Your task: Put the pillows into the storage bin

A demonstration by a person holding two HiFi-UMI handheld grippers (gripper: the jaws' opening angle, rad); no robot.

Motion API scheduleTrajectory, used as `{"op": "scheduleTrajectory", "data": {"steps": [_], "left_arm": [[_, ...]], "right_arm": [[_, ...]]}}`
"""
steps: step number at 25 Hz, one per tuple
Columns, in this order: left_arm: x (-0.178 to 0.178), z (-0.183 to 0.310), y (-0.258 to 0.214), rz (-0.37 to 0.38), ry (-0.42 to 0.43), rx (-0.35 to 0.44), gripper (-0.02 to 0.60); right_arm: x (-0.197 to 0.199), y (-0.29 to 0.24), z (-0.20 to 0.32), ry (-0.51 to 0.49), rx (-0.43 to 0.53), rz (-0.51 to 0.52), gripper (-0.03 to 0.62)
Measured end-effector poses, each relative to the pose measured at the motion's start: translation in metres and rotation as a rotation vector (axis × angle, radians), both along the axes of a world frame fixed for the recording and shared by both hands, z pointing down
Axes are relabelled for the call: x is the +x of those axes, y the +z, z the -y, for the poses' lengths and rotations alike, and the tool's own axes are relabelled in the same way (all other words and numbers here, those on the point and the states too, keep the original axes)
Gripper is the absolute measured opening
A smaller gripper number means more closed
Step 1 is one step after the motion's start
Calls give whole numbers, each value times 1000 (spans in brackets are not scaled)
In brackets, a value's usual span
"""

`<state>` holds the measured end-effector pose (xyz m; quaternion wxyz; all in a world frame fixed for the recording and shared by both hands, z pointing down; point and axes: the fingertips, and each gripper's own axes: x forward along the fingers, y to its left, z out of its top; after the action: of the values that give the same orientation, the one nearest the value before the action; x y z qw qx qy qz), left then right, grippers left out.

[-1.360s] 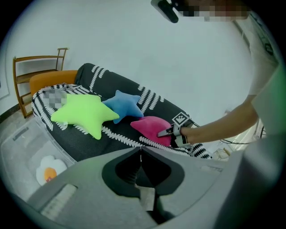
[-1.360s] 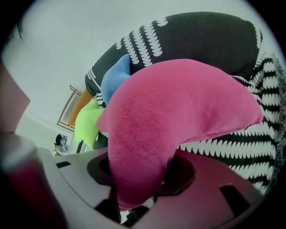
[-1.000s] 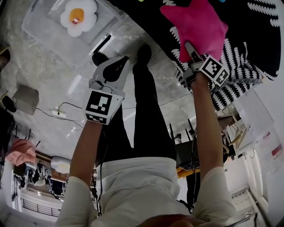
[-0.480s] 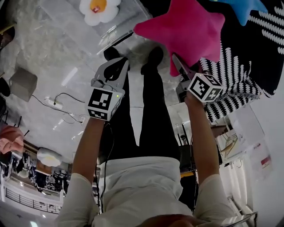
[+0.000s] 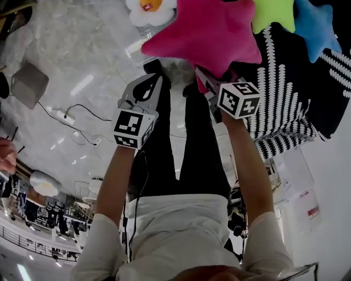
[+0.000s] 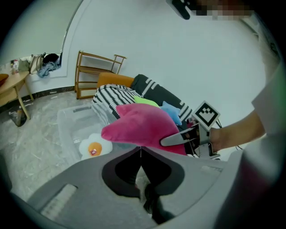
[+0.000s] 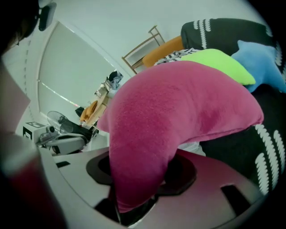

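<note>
Head view: the right tongs (image 5: 204, 79) gripped one point of the pink star pillow (image 5: 203, 30), whose body spread up-frame from them. The left tongs (image 5: 155, 82) stood at its lower left.

Left gripper view: these tongs were closed on nothing. The clear storage bin (image 6: 67, 127), holding an egg-shaped cushion (image 6: 93, 146), lay lower left of the held pillow, which was outside it.

Right gripper view: pink plush filled the tongs. The green pillow (image 7: 219, 62) and blue pillow (image 7: 259, 56) lay on the sofa (image 7: 223, 29) at upper right.

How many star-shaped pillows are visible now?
3. The pink pillow is in the right gripper; the green pillow and the blue pillow lie on the sofa. Others may be hidden.
</note>
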<state>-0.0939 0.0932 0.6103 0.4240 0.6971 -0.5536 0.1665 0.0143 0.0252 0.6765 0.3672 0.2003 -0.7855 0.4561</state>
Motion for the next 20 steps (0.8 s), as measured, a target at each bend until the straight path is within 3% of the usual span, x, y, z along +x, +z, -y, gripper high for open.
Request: {"op": "scheduleTrajectory", "data": {"steps": [6,8,10,12,20], "left_arm": [[-58,-24,6,0,-117,-17,17],[-72,-32,11,-1,-136,-23,17],[-83,-42,16,-3,-150,-32,17],[-93,-50,17,-8,-167,-40,17],[-100,-47,-14,-25,-177,-12,17]], "right_arm": [[-65,27,-14,-217,54,-71,221],[-81,33,-12,-251,109,-81,268],[-92,38,-7,-252,167,-98,395],[-97,39,-6,-245,184,-110,446],[-93,13,-7,-228,182,-133,454]]}}
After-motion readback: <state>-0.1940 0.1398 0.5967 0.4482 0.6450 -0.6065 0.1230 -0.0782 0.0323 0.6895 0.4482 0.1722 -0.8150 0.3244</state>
